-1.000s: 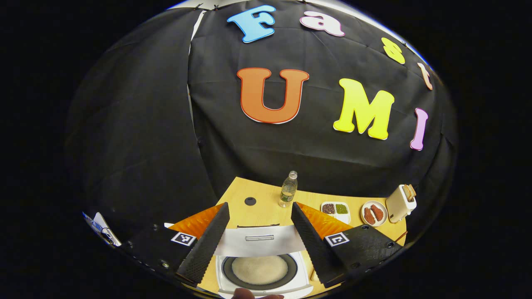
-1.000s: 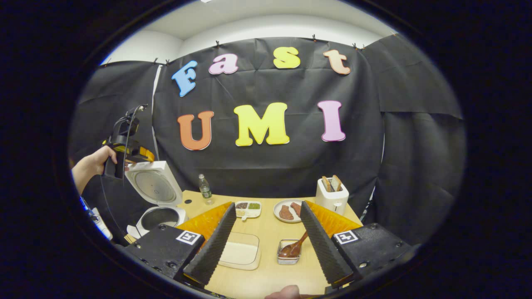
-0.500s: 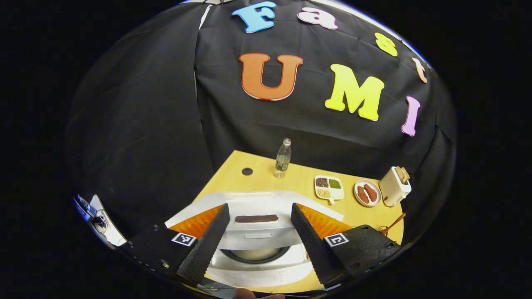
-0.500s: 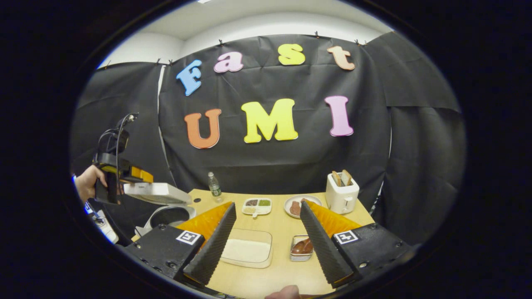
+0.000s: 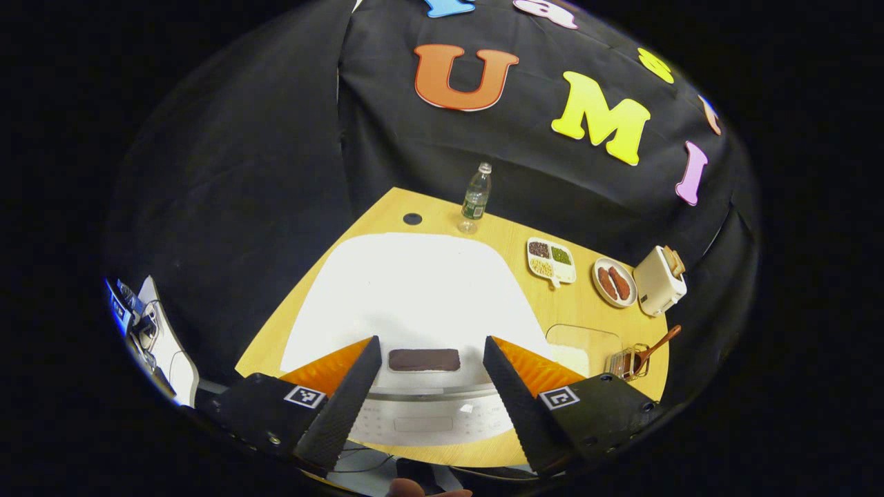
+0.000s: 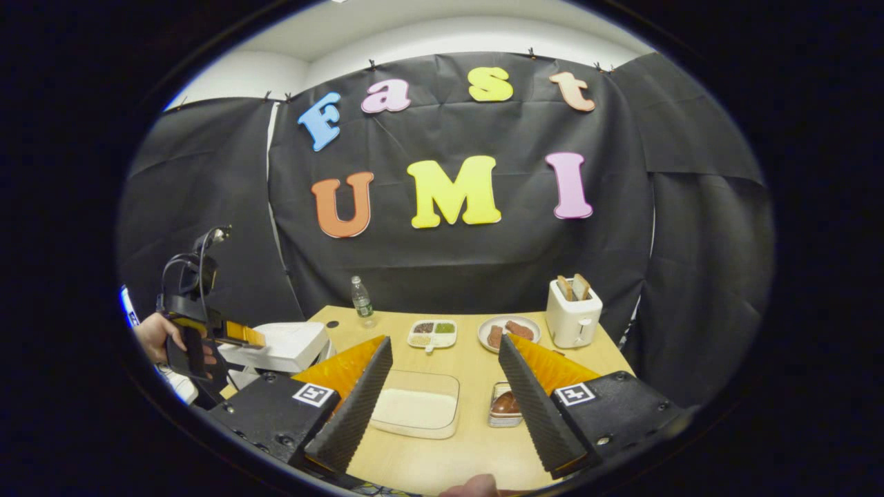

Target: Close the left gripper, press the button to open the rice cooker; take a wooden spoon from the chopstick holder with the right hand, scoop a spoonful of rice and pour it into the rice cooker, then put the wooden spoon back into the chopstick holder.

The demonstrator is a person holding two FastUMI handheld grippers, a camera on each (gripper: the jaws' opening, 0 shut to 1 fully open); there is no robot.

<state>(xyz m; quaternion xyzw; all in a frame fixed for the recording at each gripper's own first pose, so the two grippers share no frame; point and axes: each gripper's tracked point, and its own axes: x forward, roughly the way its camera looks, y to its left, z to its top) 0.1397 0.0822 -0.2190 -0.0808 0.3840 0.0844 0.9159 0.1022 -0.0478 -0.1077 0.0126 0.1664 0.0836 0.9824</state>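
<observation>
The white rice cooker [image 5: 414, 290] sits at the table's left end with its lid down; a dark button [image 5: 424, 359] shows at the lid's front edge. My left gripper [image 5: 429, 345] hovers open over that front edge, the button between its fingers. The right gripper view shows the cooker [image 6: 290, 342] with the left gripper [image 6: 242, 336] low against the lid, held by a hand [image 6: 155, 331]. My right gripper [image 6: 445, 342] is open and holds nothing above the clear rice container [image 6: 416, 411]. The wooden spoon [image 5: 652, 345] stands in the metal chopstick holder [image 5: 623, 362], also seen as the holder [image 6: 506, 407].
Along the wooden table's [image 6: 476, 449] far side stand a water bottle [image 6: 360, 300], a divided dish [image 6: 432, 333], a plate of sausages [image 6: 507, 331] and a white toaster [image 6: 573, 319]. White equipment [image 5: 148, 331] lies off the table's left edge.
The cooker lid swung down from upright to shut, and my left gripper came down with it. My right gripper shifted slightly, staying open.
</observation>
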